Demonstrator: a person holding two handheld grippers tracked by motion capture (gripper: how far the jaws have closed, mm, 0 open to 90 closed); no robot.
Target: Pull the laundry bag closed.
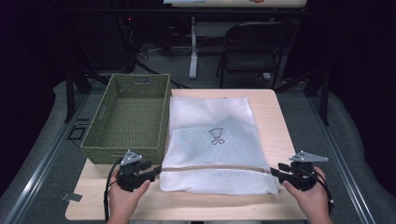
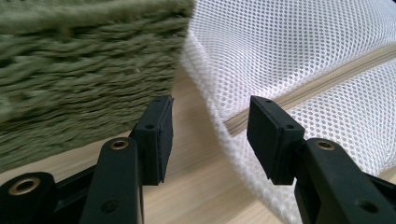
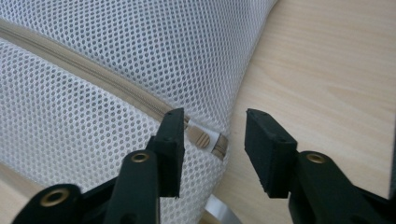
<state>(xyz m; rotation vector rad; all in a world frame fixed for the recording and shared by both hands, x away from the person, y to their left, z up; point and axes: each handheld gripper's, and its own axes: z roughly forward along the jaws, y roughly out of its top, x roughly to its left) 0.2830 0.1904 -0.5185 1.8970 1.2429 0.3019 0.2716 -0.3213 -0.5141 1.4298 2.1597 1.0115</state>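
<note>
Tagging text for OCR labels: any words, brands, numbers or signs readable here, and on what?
No readable text anywhere.
White mesh laundry bag: one small dark outline drawing, a figure, not letters; no words beside it.
Green woven basket: no label visible.
Zipper: no marking visible.

White mesh bag [image 1: 212,140], dotted weave, beige zipper [image 1: 215,169], small dark print; olive woven basket [image 1: 130,116]; light wood worktop [image 1: 275,121]; black jaws.

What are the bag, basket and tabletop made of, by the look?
Bag: white synthetic mesh, likely polyester, with regular round holes and a beige zipper.
Basket: olive woven cord or paper rope, matte; ribbed weave.
Tabletop: pale wood-grain, probably smooth laminate.
</note>
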